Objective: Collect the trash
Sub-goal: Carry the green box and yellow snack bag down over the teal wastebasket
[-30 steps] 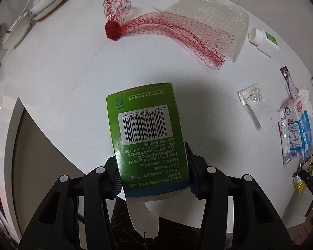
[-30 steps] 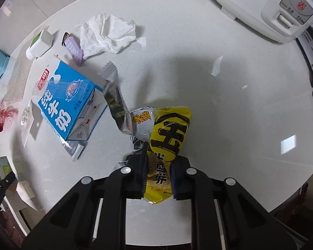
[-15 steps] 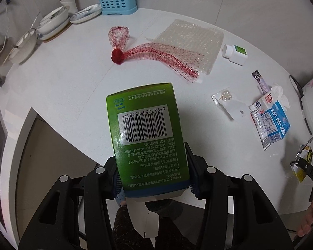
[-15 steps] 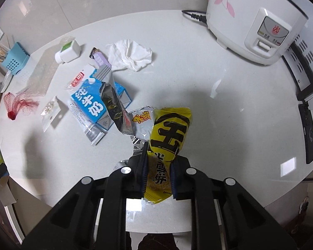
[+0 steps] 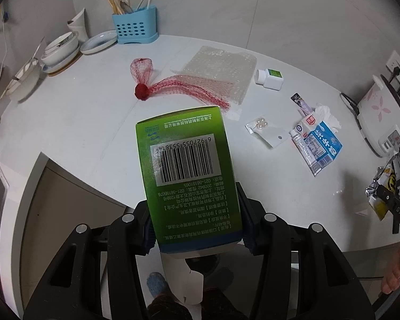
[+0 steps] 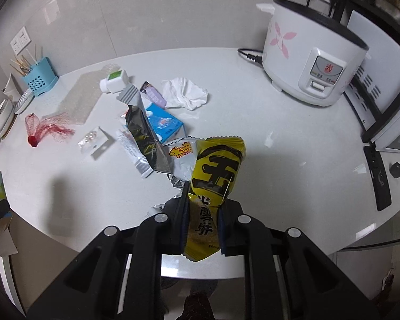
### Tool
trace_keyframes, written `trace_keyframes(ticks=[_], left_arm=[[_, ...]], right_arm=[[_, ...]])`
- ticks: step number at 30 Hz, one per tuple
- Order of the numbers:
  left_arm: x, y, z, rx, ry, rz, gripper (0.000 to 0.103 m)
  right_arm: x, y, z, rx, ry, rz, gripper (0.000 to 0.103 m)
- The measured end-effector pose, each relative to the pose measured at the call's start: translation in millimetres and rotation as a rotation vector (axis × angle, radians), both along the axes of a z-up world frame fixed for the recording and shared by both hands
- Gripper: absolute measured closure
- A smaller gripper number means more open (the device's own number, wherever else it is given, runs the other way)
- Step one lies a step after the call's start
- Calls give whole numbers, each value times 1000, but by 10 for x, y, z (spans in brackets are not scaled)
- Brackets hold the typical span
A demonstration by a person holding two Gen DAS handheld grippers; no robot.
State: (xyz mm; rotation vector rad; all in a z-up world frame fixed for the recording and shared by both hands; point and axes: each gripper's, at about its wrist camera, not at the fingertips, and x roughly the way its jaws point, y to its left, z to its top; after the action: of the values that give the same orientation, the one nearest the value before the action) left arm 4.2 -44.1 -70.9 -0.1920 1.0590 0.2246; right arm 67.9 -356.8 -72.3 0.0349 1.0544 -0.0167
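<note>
Left wrist view, tongs [image 5: 196, 224] risen, table [image 5: 93, 112] receded

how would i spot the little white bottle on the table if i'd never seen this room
Start at the white table and find the sheet of bubble wrap near the wall. The white bottle lies on its side just right of that sheet. Among flat wrappers, a crumpled tissue and a blue milk carton, it is the only hard plastic thing, with a green label.

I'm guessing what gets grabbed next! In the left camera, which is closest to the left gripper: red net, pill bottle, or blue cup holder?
1. Red net, middle of the table.
2. Pill bottle, farther right.
3. Blue holder, back by the wall.
</note>
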Motion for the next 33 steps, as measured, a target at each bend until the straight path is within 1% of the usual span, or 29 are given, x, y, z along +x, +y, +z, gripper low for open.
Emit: trace_keyframes(ticks=[3,8,11,15,21,25,28,31,33], left_arm=[[-103,109,37,-12,-15,-43,54],[-350,380,56,-11,-33,-102,54],[-551,545,-24,-6,-26,-146,54],[-826,768,-215,-8,-10,-189,54],[-1095,1039,-627,-25,46,-206,54],[-1209,1108,-938,-21,75,-210,54],[-1279,1114,-1236,-25,108,-216,54],[-1341,1070,-1594,-29,139,-226,54],[-1366,1031,-1867,-35,163,-230,54]], right_arm=[[-199,161,103,7,-20,-18,87],[-597,580,243,12,-75,-16,87],[-843,868,251,28,-81,-17,87],[-1189,1293,147,34,-81,7,87],[-1557,1785,-215,24,-19,75,87],[-1667,1948,-528,21,28,106,87],[-1711,2046,-864,20,74,143,87],[-1733,2104,-1221,17,115,176,87],[-1742,2123,-1519,12,147,194,87]])
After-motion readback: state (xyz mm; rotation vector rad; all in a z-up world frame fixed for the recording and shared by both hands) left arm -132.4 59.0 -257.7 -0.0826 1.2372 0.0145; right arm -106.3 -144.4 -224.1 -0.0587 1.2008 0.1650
